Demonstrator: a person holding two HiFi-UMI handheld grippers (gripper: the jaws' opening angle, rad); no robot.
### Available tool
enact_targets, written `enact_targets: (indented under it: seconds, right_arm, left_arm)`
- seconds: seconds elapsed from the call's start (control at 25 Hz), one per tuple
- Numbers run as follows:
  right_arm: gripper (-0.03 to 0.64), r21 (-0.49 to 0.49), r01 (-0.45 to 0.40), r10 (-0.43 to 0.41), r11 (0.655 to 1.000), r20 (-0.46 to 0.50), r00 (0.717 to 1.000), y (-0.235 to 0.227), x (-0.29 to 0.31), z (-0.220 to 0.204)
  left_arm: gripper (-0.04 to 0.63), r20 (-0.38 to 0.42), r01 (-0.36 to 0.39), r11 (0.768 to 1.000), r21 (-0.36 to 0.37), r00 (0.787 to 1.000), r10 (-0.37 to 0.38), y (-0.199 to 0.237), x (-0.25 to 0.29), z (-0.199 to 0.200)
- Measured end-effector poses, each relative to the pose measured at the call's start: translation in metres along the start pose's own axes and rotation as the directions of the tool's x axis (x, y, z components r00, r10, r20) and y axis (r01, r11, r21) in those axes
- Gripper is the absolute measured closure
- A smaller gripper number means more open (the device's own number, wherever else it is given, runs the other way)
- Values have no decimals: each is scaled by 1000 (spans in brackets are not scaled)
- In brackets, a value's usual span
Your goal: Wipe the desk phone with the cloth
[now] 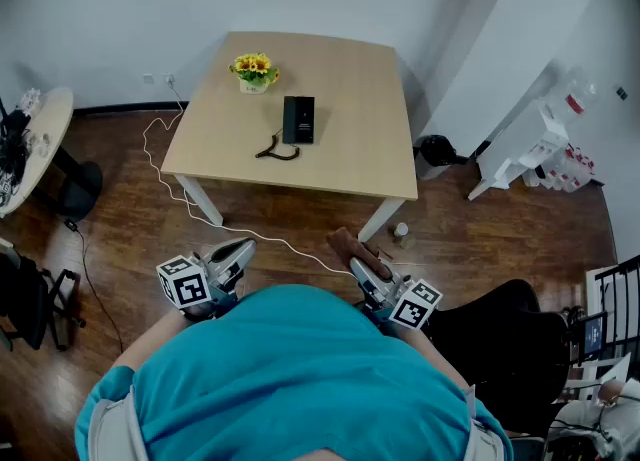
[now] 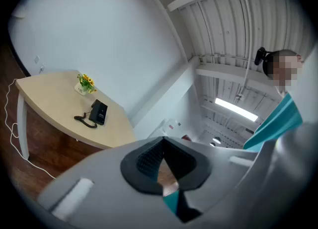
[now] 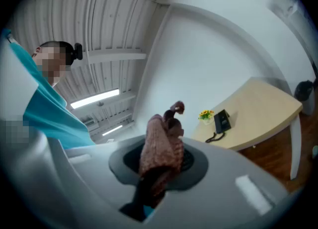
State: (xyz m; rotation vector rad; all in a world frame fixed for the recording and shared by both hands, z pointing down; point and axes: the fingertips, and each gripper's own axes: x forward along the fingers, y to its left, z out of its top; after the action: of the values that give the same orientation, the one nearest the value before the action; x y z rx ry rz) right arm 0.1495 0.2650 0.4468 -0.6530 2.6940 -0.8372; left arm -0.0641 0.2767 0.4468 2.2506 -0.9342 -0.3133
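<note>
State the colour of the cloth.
The cloth is reddish brown, clearest in the right gripper view.

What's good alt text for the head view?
Seen from above, a person faces a wooden table bearing a black desk phone and flowers; the right gripper holds a brown cloth, the left gripper is shut, empty.

Rough knitted cloth (image 3: 161, 148), desk phone (image 1: 298, 119) seemingly matt plastic, smooth wood table (image 1: 350, 139), glossy wood floor (image 1: 300, 219) at its six o'clock

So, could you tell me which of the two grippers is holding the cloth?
The right gripper: its jaws are clamped on the brown cloth, while the left gripper is shut with nothing between its jaws.
</note>
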Motion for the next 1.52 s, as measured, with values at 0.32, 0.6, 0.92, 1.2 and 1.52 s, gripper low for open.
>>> enact_targets:
  seconds: [0.32, 0.6, 0.92, 1.2, 1.52]
  right_arm:
    - [558, 12, -13, 13, 1000, 2, 1000, -17, -15, 9]
    - [558, 4, -28, 28, 1000, -31, 999, -32, 31, 7]
    - [558, -62, 49, -49, 997, -3, 999, -62, 141, 40]
    - [558, -74, 146, -143, 987, 39, 989, -93, 205, 77]
    - [558, -71, 134, -134, 988, 5, 991, -185, 190, 122]
  left_arm:
    - [591, -26, -17, 1000, -5, 1000, 17, -11, 13, -18]
    - [589, -7, -33, 999, -25, 999, 33, 29, 10, 3]
    - [589, 29, 49, 997, -57, 998, -48, 132, 21, 103]
    - [589, -118, 110, 993, -42, 986, -114, 203, 61, 152]
    - [532, -238, 55, 998, -13, 970, -56, 242, 175, 137]
